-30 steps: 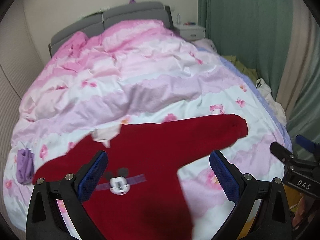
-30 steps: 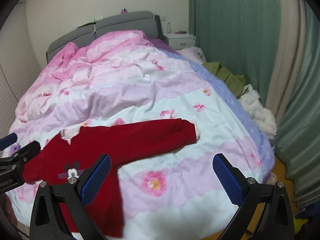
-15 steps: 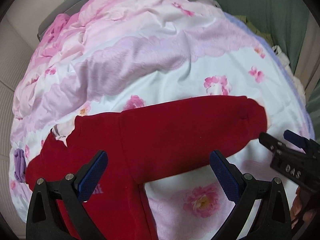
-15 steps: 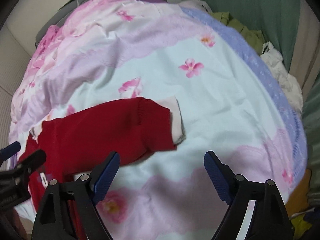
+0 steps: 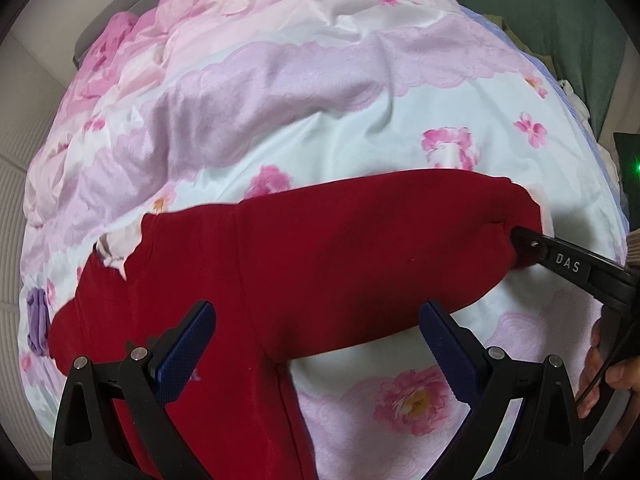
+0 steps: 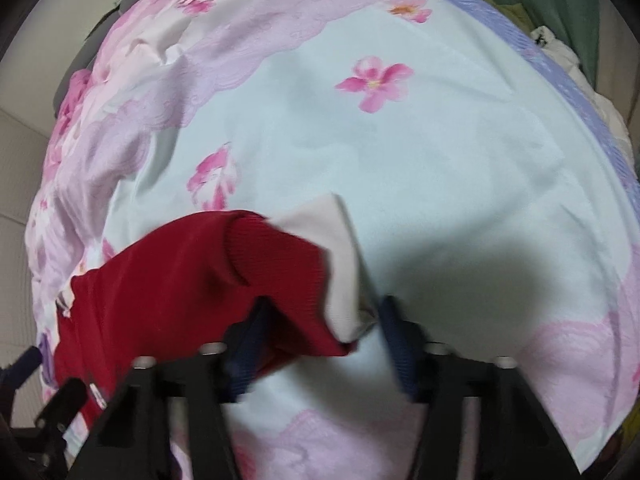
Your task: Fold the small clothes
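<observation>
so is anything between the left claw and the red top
Nothing visible. The left claw hangs open right over the red top, which lies bare on the duvet. The right claw is closing around the sleeve cuff, off to the side.

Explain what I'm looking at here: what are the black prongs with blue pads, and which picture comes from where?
There is no robot arm. A person holds a two-finger gripper in each hand, and a fisheye camera on each one looks forward along its fingers, so the prongs at the bottom of each picture are that gripper's own.

The left wrist view shows the left gripper wide open above a red sweater lying on a flowered quilt. The right gripper comes in from the right at the sleeve's end.

The right wrist view shows that sleeve's cuff between the right gripper's blue pads. Its jaws are closing; blur hides whether they pinch the cloth yet. A purple cloth lies at the left edge.
</observation>
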`<control>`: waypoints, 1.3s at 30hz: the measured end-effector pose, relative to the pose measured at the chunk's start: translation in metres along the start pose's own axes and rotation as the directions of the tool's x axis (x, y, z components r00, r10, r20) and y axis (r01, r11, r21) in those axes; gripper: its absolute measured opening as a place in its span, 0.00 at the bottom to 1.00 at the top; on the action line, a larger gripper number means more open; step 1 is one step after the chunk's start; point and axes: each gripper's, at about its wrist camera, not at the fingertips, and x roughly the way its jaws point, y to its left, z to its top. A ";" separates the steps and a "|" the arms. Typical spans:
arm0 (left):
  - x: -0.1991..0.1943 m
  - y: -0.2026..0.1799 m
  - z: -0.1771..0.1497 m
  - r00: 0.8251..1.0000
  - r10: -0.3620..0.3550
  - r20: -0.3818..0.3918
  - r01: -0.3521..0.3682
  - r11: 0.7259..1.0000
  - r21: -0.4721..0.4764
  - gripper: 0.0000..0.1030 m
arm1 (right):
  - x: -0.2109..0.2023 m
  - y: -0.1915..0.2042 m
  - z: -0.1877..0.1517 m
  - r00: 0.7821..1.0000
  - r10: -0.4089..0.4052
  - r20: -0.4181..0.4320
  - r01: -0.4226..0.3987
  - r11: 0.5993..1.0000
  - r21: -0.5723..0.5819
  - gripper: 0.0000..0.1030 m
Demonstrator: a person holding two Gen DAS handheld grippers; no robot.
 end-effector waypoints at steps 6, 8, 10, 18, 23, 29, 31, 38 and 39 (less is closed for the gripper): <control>-0.009 0.038 -0.006 1.000 -0.013 0.015 0.014 0.997 -0.073 1.00 | -0.028 0.026 0.001 0.998 -0.059 0.037 0.062 0.996 -0.068 0.16; -0.014 0.057 -0.011 0.999 -0.022 0.025 0.025 0.995 -0.095 1.00 | -0.053 0.041 -0.004 0.995 -0.058 0.084 0.065 0.994 -0.082 0.16; -0.020 0.084 -0.018 0.999 -0.015 0.035 0.019 0.992 -0.129 1.00 | -0.075 0.059 -0.008 0.990 -0.060 0.126 0.073 0.992 -0.101 0.16; -0.033 0.207 -0.055 0.999 0.000 0.049 0.012 0.967 -0.253 1.00 | -0.134 0.182 -0.036 0.970 -0.048 0.237 0.103 0.968 -0.227 0.15; -0.046 0.299 -0.088 0.997 0.050 0.057 -0.029 0.947 -0.319 1.00 | -0.123 0.281 -0.064 0.973 -0.036 0.230 0.112 0.939 -0.326 0.15; -0.042 0.397 -0.125 0.996 0.084 0.039 -0.062 0.918 -0.392 1.00 | -0.090 0.399 -0.110 0.978 -0.016 0.206 0.111 0.882 -0.457 0.15; -0.037 0.422 -0.135 0.996 0.089 0.025 -0.071 0.910 -0.409 1.00 | -0.073 0.432 -0.124 0.983 -0.018 0.184 0.107 0.866 -0.488 0.15; -0.011 0.486 -0.163 0.996 0.094 0.002 -0.084 0.902 -0.423 1.00 | -0.004 0.505 -0.168 0.991 -0.086 0.100 0.127 0.821 -0.556 0.15; -0.006 0.493 -0.166 0.996 0.087 -0.001 -0.079 0.901 -0.427 1.00 | 0.009 0.511 -0.175 0.989 -0.111 0.093 0.144 0.811 -0.567 0.15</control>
